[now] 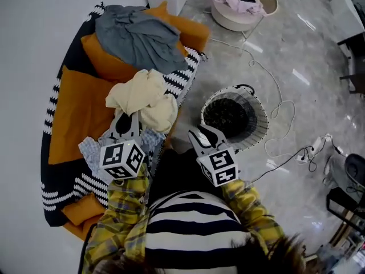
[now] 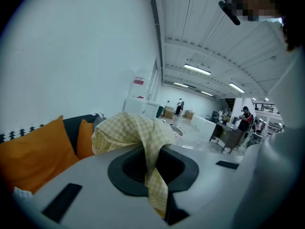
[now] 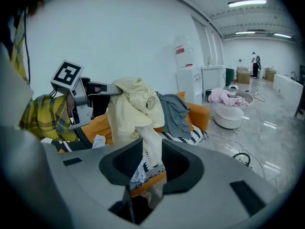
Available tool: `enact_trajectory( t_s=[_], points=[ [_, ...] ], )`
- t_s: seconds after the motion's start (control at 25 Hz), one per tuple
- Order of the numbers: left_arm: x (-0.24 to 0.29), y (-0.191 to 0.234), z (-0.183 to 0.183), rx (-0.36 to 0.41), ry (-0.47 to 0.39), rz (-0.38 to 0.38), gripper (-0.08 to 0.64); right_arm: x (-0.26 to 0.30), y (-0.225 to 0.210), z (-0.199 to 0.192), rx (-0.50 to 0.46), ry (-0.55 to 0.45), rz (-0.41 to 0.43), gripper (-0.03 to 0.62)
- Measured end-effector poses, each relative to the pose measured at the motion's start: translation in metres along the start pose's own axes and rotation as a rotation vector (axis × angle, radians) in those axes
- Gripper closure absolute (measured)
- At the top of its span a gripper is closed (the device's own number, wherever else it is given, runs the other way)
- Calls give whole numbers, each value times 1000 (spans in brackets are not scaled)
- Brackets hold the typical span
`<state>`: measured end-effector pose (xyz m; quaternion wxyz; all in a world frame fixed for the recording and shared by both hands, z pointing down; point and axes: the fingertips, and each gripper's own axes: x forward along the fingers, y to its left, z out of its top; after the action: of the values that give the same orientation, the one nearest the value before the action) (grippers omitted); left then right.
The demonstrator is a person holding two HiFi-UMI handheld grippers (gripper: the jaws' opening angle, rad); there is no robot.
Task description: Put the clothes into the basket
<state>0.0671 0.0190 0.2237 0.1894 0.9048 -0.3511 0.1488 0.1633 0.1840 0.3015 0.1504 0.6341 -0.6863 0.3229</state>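
A cream checked garment hangs bunched over the sofa's front edge. My left gripper is shut on it, and in the left gripper view the cloth drapes out of the jaws. My right gripper is just to its right, between sofa and basket. In the right gripper view a strip of the same garment runs down between its jaws, which look shut on it. The round basket, white-rimmed and dark inside, stands on the floor just beyond the right gripper. A grey garment lies further back on the sofa.
The sofa carries orange cushions and a black-and-white patterned blanket. A small blue-checked cloth lies beside the left gripper. A round white tub holding pink clothes stands on the floor behind. Cables trail around the basket.
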Motion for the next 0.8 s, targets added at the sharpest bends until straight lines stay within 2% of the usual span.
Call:
enact_trajectory(
  t_s=[0.28,0.44,0.64,0.8],
  points=[
    [33,-136,-4,80,4,-244,522,-65,-74,-36,111,-50,-152,456],
    [46,-203,-12,113,30,-355,522,-100,-106,-52,166,-69,-222,456],
    [63,-269,-41,157,85,-467,522,-131,-141,-77,226,-85,-294,456],
    [76,-307,-77,196,158,-536,522,-147,-161,-96,274,-90,-340,456]
  ],
)
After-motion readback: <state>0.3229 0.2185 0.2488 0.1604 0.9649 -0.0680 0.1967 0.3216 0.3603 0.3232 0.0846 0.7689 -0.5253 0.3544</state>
